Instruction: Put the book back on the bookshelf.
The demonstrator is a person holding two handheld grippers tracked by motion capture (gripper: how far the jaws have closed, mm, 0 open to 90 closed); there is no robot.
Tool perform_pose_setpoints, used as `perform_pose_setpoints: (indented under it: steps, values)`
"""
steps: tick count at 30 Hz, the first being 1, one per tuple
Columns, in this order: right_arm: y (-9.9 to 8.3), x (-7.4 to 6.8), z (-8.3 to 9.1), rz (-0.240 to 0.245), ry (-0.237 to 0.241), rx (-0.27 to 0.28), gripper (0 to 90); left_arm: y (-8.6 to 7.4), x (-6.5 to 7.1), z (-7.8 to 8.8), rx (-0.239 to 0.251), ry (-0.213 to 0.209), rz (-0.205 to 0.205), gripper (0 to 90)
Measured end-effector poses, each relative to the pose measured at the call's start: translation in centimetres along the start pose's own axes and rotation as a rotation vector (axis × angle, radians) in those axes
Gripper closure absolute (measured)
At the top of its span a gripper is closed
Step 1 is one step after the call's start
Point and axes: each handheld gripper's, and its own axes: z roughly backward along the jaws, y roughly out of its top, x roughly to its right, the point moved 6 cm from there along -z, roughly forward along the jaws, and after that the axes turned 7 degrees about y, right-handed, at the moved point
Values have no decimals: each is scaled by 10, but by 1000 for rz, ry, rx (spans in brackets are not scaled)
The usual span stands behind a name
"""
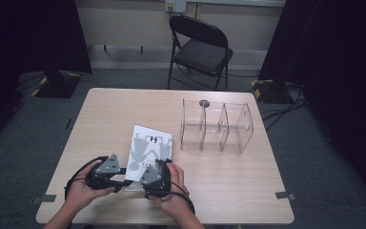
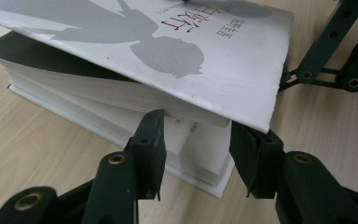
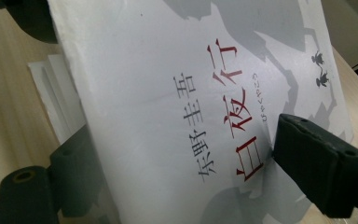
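Observation:
A thick white book [image 1: 150, 145] with grey silhouettes and red and black lettering lies on the wooden table [image 1: 228, 191], near the front edge. My right gripper [image 3: 191, 172] is shut on the front cover [image 3: 177, 93]: one jaw sits under it, the other presses on the printed side, and the cover is raised off the pages. Seen from above, that right gripper [image 1: 163, 167] is at the book's near right corner. My left gripper [image 2: 200, 140] stands open, its jaws straddling the near corner of the page block [image 2: 186, 135] under the lifted cover. From above, the left gripper [image 1: 123, 177] is at the book's near left.
A clear plastic organiser [image 1: 217, 126] with upright dividers stands on the table to the right of and behind the book, a small dark round object [image 1: 204, 102] at its back rim. A black folding chair [image 1: 200, 47] stands beyond the table. Dark curtains hang on both sides.

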Motion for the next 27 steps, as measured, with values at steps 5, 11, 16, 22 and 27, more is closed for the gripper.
perform_pose_setpoints:
  steps: [5,11,16,22,27]
  values:
    - [6,3,7,42,-27,-10,360,7,-6,1,82,30,0,463]
    - [13,13,21,17,-16,-32,454,-25,-27,-10,-53,61,-75,216]
    - [26,33,40,-10,-32,-26,540,-37,-35,-16,-84,76,-111,185]
    - [41,53,53,-50,-27,-40,584,-34,-31,-27,-66,96,-105,154]
    - [55,55,63,-69,7,-43,593,-27,-39,-38,-20,151,-83,156]
